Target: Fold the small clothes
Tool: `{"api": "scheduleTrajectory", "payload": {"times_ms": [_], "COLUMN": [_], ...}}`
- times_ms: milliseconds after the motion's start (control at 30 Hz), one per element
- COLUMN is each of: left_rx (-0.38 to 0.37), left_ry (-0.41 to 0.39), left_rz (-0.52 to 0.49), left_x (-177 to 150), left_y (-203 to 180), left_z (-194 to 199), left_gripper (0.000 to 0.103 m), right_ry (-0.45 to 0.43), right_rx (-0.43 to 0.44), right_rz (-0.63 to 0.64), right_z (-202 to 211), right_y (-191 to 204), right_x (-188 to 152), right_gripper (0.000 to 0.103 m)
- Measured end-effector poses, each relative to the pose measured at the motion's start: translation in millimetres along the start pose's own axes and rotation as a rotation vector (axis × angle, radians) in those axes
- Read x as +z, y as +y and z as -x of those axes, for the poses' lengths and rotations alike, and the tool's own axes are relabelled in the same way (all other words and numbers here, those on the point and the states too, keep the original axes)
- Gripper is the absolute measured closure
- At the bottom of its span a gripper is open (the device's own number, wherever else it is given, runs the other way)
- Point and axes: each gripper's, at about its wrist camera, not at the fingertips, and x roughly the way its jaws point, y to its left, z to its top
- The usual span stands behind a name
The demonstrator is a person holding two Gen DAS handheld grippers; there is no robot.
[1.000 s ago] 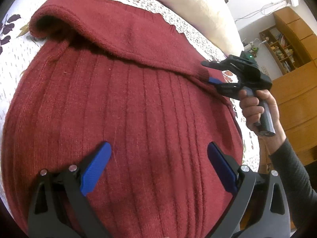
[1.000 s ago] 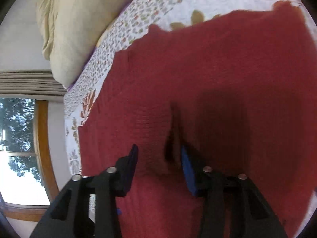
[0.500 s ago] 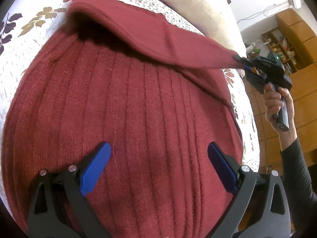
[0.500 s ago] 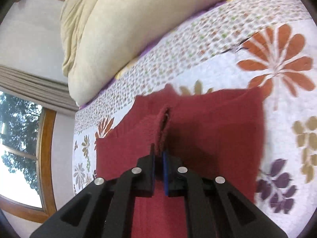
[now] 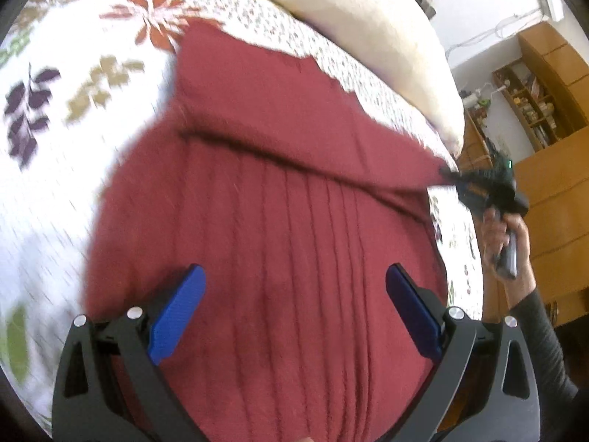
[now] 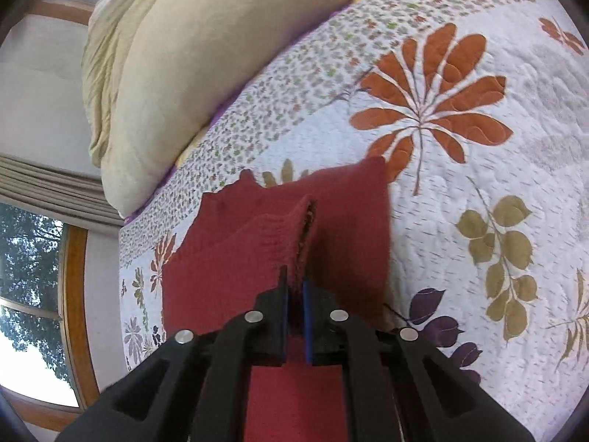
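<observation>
sleeve (image 5: 294, 121) now pulled out flatter and farther toward the right than half a second ago, drawn away from the sweater body; left view tilted so more quilt shows.

lying spread on the quilted bed (image 6: 478, 191), with the red ribbed sweater (image 5: 294, 276) filling most of the left view. stretched taut from shoulder to cuff, with the cuff (image 6: 291, 243) pinched between the pressed-together jaws of the right gripper (image 6: 295, 316). hovering over the sweater's lower body, the left gripper (image 5: 294, 316), jaws spread wide and holding nothing; whether touching the knit cannot be told.

for a clean fold: probably best to keep the sleeve under even tension, carry the cuff across the chest in one arc, lay it flat along the ribs, then release. likely useful to press the left gripper on the body so the knit does not drag along.

beyond the sweater, a large cream pillow (image 6: 176, 73) just past the neckline, near enough to crowd a wide swing. farther off, wooden shelves (image 5: 533, 103) and a window (image 6: 29, 287), well clear.
</observation>
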Motion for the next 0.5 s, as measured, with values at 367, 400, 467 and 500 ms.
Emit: {"api": "scheduleTrajectory", "payload": {"times_ms": [367, 400, 467, 500], "left_rx": [-0.005, -0.001, -0.005, -0.007], "left_ry": [-0.043, -0.040, -0.028, -0.021], "left_rz": [0.015, 0.022, 0.039, 0.045], "left_x": [85.5, 96.3, 117.8, 129.1], "left_y": [-2.5, -0.8, 1.0, 1.6], "left_z": [-2.6, -7.9, -18.1, -24.7], "left_gripper": [0.005, 0.005, 0.005, 0.005], "right_ry": [0.063, 0.069, 0.021, -0.016], "right_rx": [-0.026, -0.039, -0.013, -0.008], "right_rz": [0.007, 0.002, -0.043, -0.065], "right_z": [-27.1, -27.2, -11.8, -1.7], "right_y": [-22.3, -25.9, -38.8, -44.5], "right_x": [-11.9, -11.8, -6.3, -3.0], "right_gripper": [0.093, 0.087, 0.082, 0.078]}}
